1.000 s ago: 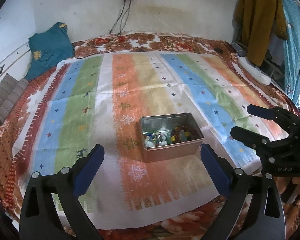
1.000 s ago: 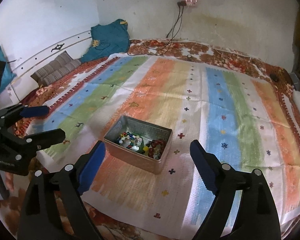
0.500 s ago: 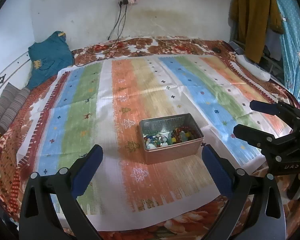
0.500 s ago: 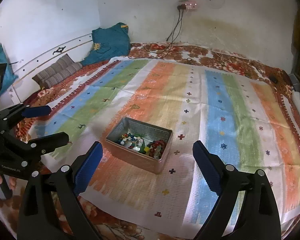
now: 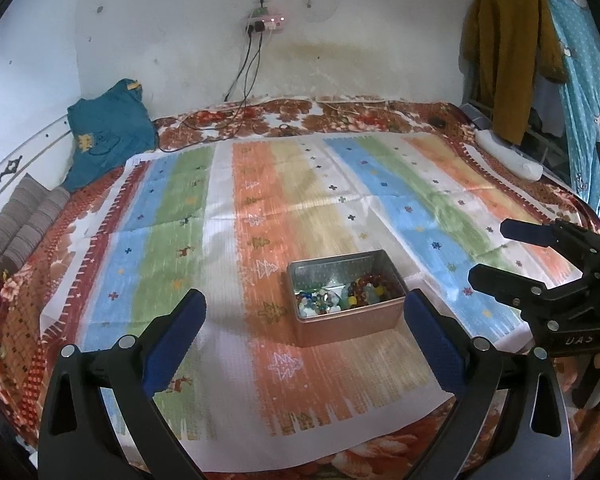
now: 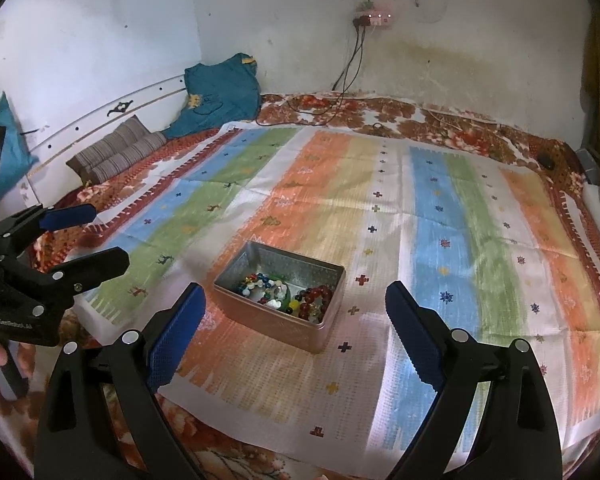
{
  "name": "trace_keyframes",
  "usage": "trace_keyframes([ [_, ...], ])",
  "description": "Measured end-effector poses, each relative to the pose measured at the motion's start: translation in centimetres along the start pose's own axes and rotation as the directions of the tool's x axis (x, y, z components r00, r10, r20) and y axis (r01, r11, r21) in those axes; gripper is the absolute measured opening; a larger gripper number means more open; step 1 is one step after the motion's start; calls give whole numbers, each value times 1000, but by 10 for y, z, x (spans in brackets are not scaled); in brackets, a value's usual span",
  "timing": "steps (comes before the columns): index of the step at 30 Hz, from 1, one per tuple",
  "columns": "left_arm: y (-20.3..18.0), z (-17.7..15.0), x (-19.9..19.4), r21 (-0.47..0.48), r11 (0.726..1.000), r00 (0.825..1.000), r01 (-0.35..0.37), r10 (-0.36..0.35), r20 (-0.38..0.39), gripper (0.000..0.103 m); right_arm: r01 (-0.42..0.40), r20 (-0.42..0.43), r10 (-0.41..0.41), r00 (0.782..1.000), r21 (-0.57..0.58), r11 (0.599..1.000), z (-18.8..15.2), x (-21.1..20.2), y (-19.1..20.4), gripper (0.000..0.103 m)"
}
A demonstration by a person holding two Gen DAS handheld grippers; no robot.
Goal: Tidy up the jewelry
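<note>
Blue-padded jaws of the left gripper stand wide apart, empty, framing the metal tin from the near side. The right gripper is likewise spread and empty, short of the same tin. It rests on the striped cloth covering the bed. Inside lies the jewelry: loose multicoloured beads and a dark red bead bracelet. Expect light, slippery, free-rolling pieces; strands are limp. Take the bracelet across one section of its loop, not single beads. Tin walls are stiff, thin and likely slick.
</note>
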State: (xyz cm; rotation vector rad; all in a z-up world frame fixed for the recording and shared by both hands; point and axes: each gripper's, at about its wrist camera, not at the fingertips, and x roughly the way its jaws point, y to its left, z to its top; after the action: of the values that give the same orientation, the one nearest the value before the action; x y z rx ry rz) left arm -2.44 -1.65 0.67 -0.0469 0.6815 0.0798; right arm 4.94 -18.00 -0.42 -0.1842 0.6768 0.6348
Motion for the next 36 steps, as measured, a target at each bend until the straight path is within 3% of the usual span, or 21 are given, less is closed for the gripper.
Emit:
trace_keyframes([
  [36, -7, 2, -15, 21, 1000, 997, 12, -13, 71, 97, -4, 38, 4, 999, -5, 1000, -1, -10, 0, 94],
])
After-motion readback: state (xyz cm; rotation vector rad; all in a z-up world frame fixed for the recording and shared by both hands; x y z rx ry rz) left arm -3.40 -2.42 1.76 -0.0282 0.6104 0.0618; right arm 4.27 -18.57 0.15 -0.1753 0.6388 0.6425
